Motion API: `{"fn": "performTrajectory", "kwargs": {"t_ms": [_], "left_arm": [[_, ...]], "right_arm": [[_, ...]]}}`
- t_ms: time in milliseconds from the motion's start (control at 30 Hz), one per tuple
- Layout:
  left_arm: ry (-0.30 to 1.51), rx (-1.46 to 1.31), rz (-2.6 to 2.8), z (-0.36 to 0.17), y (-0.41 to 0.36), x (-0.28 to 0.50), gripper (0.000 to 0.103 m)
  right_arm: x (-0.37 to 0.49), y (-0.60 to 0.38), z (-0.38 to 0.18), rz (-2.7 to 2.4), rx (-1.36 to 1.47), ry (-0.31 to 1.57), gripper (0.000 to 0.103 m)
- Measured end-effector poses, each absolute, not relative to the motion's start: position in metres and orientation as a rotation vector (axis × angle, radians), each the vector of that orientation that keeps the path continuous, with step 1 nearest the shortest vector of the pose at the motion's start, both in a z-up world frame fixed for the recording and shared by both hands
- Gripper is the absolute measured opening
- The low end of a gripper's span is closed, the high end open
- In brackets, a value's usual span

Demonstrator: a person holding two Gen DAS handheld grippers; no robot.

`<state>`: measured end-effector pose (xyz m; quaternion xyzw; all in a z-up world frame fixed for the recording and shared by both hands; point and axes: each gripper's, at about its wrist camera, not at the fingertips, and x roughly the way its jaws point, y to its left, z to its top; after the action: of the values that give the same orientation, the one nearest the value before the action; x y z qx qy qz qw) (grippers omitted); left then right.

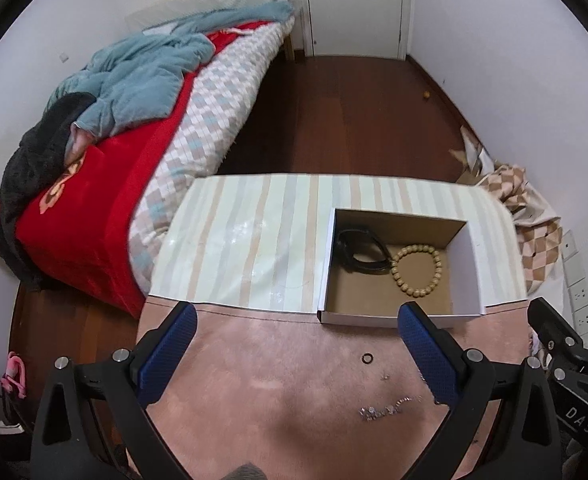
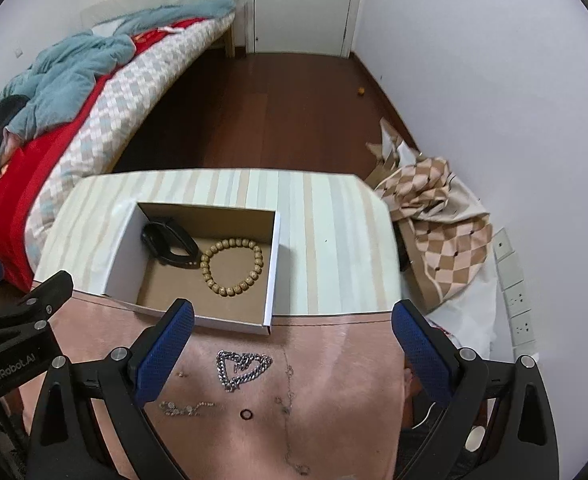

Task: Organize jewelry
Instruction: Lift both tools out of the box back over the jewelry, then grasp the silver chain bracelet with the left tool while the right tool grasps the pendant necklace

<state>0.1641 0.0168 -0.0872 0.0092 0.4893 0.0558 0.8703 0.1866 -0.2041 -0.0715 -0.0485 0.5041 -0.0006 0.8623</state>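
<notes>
Left gripper hovers low over the pink cloth, fingers spread wide, holding nothing. Right gripper matches it, wide apart and empty above the silver chain. Ahead, the cardboard box holds a black band touching a beaded bracelet.

one open cardboard box holding two things: one beaded bracelet and one black band. on the pink cloth: one thick silver chain, one small dark ring, one sparkly bracelet, one thin chain. two hand-held grippers.
</notes>
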Motion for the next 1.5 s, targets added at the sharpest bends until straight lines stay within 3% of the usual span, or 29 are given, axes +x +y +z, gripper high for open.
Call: {"fn": "performTrajectory", "kwargs": {"t_ms": [567,700,900,1133,1333,1400,1467,1500], "left_arm": [[0.877,-0.027,0.138,-0.033,0.020,0.092,0.103],[0.922,-0.024,0.154,-0.060,0.022,0.087,0.103],[1.040,0.021,0.179,-0.131,0.021,0.078,0.103],[1.166,0.064,0.201,-0.206,0.020,0.069,0.103],[1.208,0.059,0.217,-0.230,0.024,0.066,0.103],[1.219,0.052,0.217,-0.234,0.024,0.067,0.103],[1.226,0.043,0.211,-0.237,0.023,0.068,0.103],[1.229,0.041,0.208,-0.239,0.023,0.070,0.103]], "right_arm": [[0.107,-0.215,0.015,0.027,-0.028,0.896,0.100],[0.095,-0.229,-0.009,0.013,0.003,0.957,0.100],[0.073,-0.260,-0.096,-0.019,0.074,1.132,0.100],[0.047,-0.278,-0.194,-0.008,0.111,1.242,0.069],[0.039,-0.266,-0.231,0.010,0.073,1.233,0.059],[0.037,-0.259,-0.230,-0.006,0.015,1.197,0.047],[0.035,-0.257,-0.229,-0.018,-0.004,1.181,0.014],[0.034,-0.258,-0.229,-0.014,0.011,1.177,0.010]]}}
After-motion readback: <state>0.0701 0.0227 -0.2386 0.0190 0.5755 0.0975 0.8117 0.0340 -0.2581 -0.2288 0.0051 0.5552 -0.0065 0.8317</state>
